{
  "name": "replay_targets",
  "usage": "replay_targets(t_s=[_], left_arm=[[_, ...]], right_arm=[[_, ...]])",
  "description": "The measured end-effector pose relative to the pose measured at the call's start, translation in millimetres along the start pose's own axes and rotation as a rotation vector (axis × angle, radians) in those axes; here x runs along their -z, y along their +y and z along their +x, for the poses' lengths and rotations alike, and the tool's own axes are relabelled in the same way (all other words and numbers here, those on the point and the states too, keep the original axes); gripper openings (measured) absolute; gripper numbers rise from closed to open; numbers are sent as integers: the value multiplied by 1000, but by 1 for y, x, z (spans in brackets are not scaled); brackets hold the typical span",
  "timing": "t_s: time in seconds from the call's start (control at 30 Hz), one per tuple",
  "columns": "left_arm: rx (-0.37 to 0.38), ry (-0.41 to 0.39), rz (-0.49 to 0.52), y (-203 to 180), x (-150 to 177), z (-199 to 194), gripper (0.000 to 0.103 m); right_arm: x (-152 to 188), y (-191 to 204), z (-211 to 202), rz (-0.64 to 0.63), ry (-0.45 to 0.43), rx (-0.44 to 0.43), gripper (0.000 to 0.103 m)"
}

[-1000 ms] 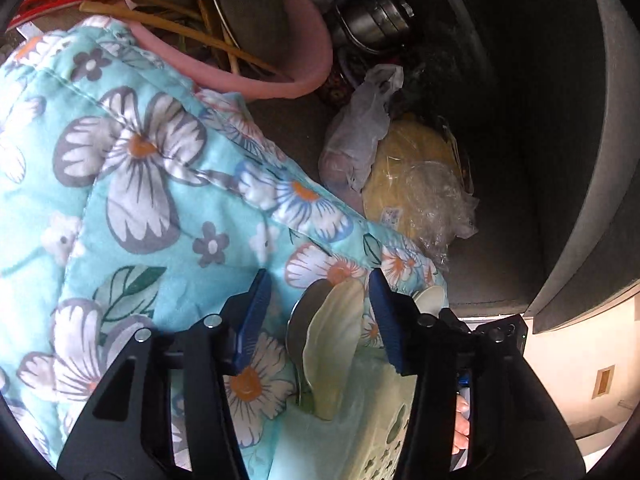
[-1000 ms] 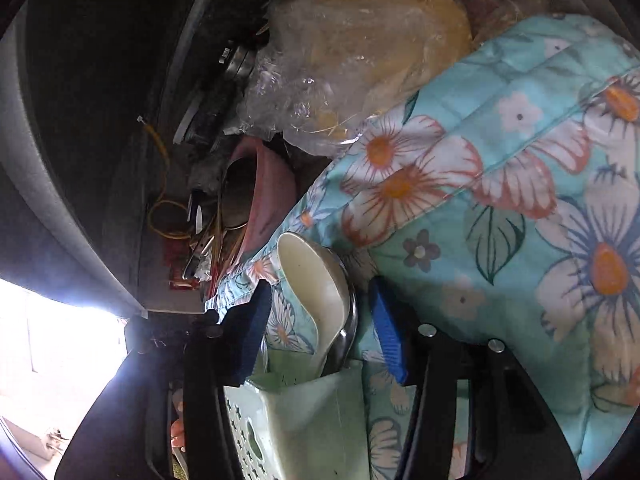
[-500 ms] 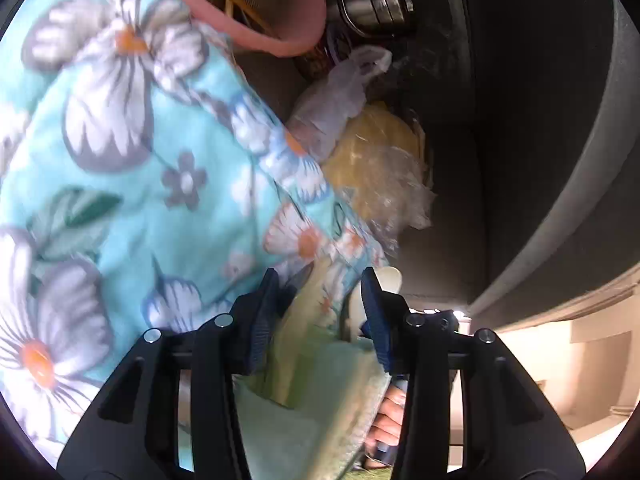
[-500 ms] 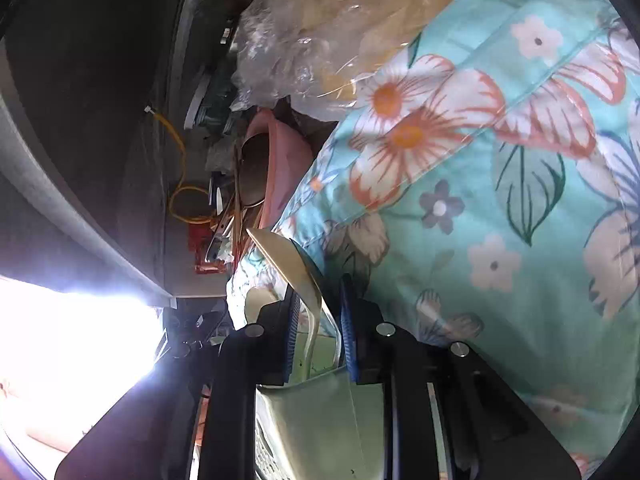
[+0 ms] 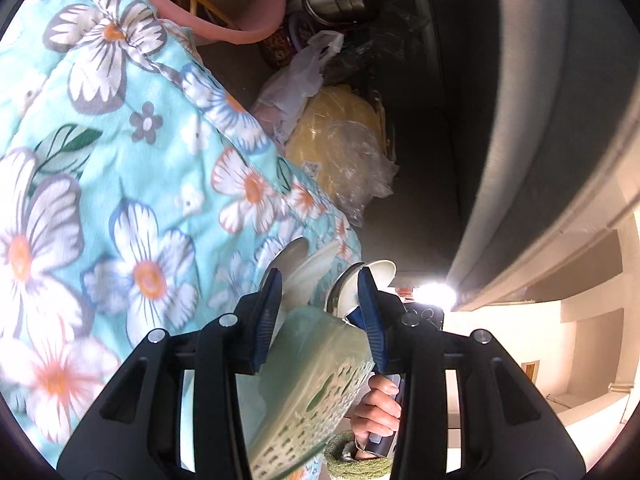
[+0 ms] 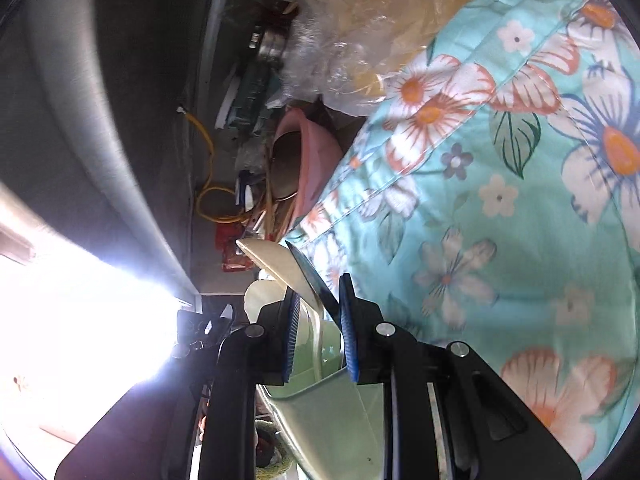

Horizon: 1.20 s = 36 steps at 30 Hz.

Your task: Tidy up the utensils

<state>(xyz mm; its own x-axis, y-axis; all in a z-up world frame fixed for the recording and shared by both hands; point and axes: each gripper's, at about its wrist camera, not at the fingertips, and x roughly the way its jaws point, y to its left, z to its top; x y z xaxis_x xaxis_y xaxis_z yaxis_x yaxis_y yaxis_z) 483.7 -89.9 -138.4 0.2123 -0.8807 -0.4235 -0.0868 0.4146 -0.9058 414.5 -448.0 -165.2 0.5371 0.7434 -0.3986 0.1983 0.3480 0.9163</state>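
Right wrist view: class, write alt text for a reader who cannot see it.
The right gripper, whose jaws have just been closing, clamps a cream spoon standing in a pale green holder. A floral quilt fills the right side; behind lie a pink basin and a plastic-wrapped yellow bundle.

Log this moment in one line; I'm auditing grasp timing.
left gripper: jaws just closing around spoons, grip unclear | right gripper: just closed on spoons | green holder: spoons inside

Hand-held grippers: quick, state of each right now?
Left hand-held gripper: closing around the green holder and its spoons; grip cannot be told.
Right hand-held gripper: shut on a cream spoon.
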Motion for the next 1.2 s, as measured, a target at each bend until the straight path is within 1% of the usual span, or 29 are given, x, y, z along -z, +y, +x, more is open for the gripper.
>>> replay_targets(t_s=[0.13,0.3,0.47,0.53,0.57,0.67,0.7,0.73,0.77,0.83,0.93,0.97,1.03,1.1,1.17,1.2], left_arm=[[8,0,44,-13,15,-15,36],[26,-4,89,-26,43,-38,36],[-7,-17,190,-36,76,-66,36],[-46,-50,241,-40,89,-79,36],[-79,-69,273,-42,95,-85,36],[-219,-137,380,-48,110,-96,37],[-243,-144,407,-49,113,-98,38],[-261,-148,421,-50,115,-99,41],[-273,-146,430,-50,115,-100,39],[-329,-138,457,-51,117,-98,41],[-382,-120,504,-52,125,-100,40],[-393,-115,518,-53,128,-100,37],[-418,-105,544,-53,133,-98,34],[-436,-94,561,-52,139,-94,31],[-443,-88,576,-52,144,-94,26],[-449,-86,585,-53,146,-95,25]], right_arm=[[15,18,-14,-37,-11,-25,20],[45,41,-34,-100,-32,-43,20],[88,74,-51,-244,-70,18,21],[108,86,-57,-310,-95,63,21],[116,90,-59,-332,-102,75,21],[139,98,-65,-394,-138,113,21],[147,101,-67,-420,-151,125,21],[155,104,-69,-449,-163,140,21],[161,104,-72,-471,-170,150,21],[173,107,-75,-512,-182,165,21],[191,114,-82,-577,-200,198,22],[196,116,-85,-591,-204,209,23],[204,118,-84,-621,-200,242,23],[209,120,-87,-634,-198,252,25],[212,122,-90,-642,-196,263,29],[214,123,-93,-645,-193,268,35]])
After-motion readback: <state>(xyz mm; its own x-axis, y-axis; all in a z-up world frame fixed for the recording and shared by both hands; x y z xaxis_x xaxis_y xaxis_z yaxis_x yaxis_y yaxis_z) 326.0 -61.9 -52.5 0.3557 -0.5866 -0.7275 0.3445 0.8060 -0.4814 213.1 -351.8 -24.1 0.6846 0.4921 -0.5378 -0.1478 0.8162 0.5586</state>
